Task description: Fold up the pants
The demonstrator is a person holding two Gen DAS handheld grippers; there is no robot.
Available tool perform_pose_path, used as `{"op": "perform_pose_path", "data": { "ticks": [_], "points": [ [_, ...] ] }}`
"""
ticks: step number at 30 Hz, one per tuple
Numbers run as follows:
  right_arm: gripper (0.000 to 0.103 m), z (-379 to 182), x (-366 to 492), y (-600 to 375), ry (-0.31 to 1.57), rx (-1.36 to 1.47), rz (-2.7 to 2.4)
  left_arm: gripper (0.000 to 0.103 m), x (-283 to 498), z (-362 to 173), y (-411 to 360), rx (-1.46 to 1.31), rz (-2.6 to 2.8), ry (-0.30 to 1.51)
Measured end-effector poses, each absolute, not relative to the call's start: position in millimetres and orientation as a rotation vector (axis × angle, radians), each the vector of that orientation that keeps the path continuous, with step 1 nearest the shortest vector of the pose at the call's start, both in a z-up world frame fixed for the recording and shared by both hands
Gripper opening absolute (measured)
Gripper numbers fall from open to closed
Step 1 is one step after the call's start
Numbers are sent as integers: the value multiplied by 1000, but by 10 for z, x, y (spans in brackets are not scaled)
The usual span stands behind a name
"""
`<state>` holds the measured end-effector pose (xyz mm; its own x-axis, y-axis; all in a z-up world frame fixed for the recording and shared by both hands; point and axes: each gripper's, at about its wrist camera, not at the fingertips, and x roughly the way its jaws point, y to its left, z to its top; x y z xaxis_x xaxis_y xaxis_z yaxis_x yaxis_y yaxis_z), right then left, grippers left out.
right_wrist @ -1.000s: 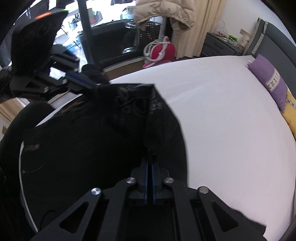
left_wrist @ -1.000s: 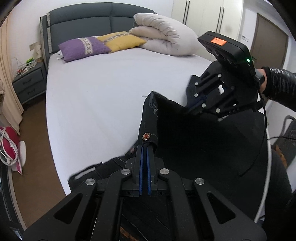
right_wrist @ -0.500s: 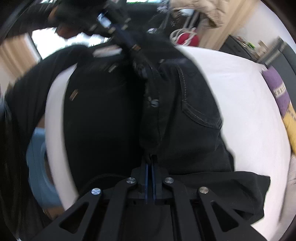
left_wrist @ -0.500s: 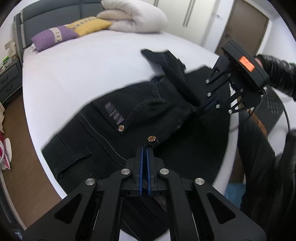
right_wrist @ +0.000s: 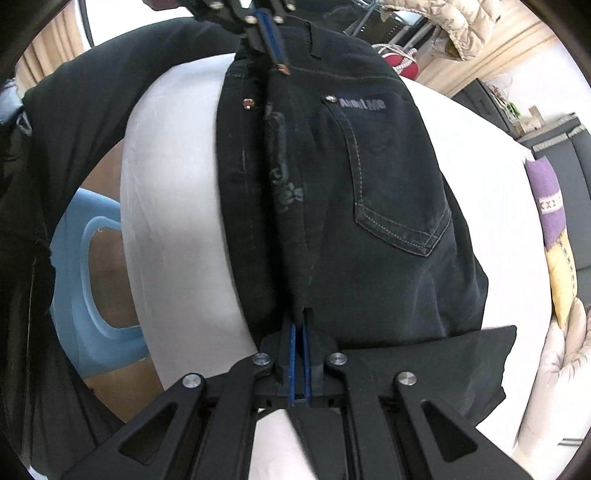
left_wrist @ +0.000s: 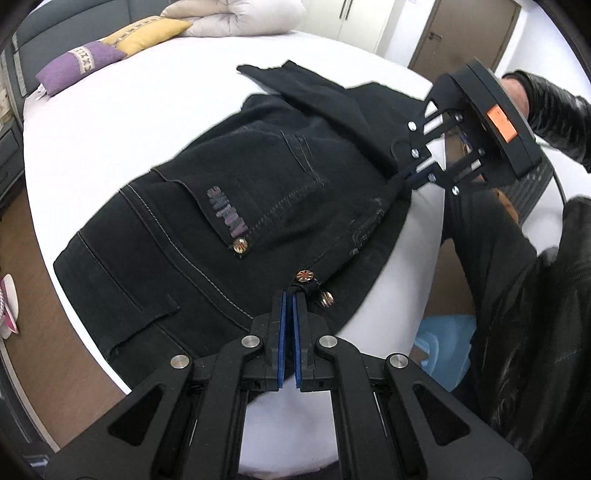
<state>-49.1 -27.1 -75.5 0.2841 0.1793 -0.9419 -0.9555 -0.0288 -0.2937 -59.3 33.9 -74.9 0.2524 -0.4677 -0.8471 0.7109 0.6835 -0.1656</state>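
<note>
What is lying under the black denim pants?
The black denim pants lie on the white bed sheet, near its edge. Whatever the cloth covers beneath, including any folded-under layer, cannot be seen.

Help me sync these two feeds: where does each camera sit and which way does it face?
Left wrist: on the left gripper, facing across the bed over the black pants toward the right gripper; jaws and sleeve visible.
Right wrist: on the right gripper, facing back along the pants to the left gripper.
Shared: pants, bed, purple pillow.

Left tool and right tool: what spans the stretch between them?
The black pants, pinched by the left tool and right tool, lying over the white bed; clearest in the right wrist view.
</note>
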Motion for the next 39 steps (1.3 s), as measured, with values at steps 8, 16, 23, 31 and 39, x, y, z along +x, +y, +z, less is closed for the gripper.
{"op": "perform_pose_path", "data": {
  "ticks": [8,16,23,31,39],
  "points": [
    [4,-773,-749,-448,814,-1261,1058,2,-378,-834,421,246,-804,1056],
    [5,-843,-887,-490,809,-1262,1031,3,-471,-842,713,230,-782,1055],
    [7,-994,-818,-449,831,-1211,984,8,-408,-872,774,146,-742,1101],
    [8,-978,-821,-460,833,-1092,888,9,-397,-291,934,95,-668,1018],
    [12,-898,-706,-563,880,-860,810,9,186,-509,-61,22,-699,994]
  ]
}}
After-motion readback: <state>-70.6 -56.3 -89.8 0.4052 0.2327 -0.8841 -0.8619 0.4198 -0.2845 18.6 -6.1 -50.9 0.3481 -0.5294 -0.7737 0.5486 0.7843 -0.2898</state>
